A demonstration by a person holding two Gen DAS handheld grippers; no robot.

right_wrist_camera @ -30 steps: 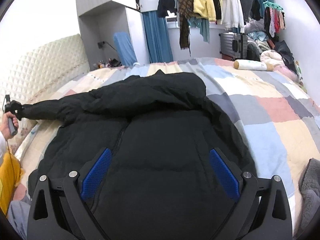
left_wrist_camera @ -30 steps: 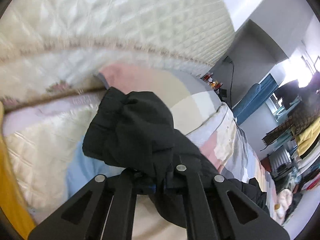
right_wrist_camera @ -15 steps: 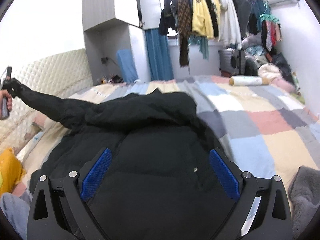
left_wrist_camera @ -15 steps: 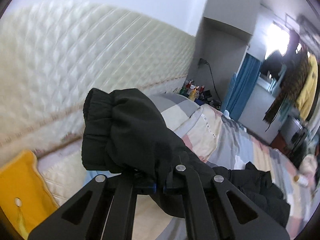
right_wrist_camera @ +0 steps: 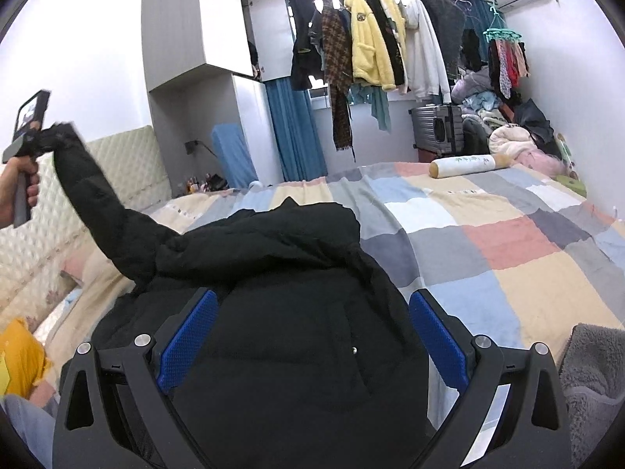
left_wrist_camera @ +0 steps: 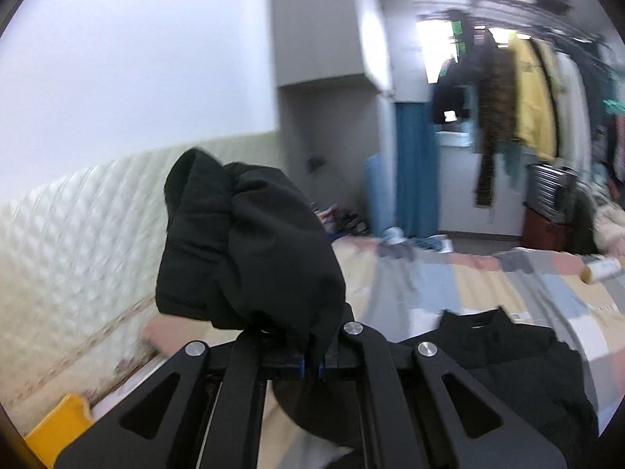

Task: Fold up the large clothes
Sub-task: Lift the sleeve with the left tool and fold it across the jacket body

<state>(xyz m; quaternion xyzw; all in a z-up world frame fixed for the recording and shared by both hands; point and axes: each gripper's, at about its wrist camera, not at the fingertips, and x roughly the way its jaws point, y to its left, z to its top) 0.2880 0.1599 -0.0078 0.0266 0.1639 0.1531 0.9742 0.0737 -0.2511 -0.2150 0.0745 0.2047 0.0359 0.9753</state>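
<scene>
A large black puffer jacket (right_wrist_camera: 281, 312) lies spread on the patchwork bed. My left gripper (left_wrist_camera: 310, 363) is shut on the jacket's sleeve cuff (left_wrist_camera: 242, 250) and holds it high in the air. In the right wrist view the lifted sleeve (right_wrist_camera: 101, 203) stretches up and left to the left gripper (right_wrist_camera: 29, 144) in the person's hand. My right gripper (right_wrist_camera: 308, 344) is open and empty, hovering over the jacket's body, its blue pads (right_wrist_camera: 187, 344) wide apart. The jacket's collar also shows in the left wrist view (left_wrist_camera: 500, 336).
The patchwork quilt (right_wrist_camera: 488, 242) covers the bed, with a quilted cream headboard (right_wrist_camera: 129, 168) on the left. A bolster pillow (right_wrist_camera: 465, 164) lies at the far side. A yellow cushion (right_wrist_camera: 19, 355) and a grey blanket (right_wrist_camera: 593, 375) sit at the near corners. Clothes hang on a rack (right_wrist_camera: 375, 47).
My left gripper has lifted the sleeve cuff from bed level up high and swung its view toward the room. The right gripper has stayed open over the jacket.
</scene>
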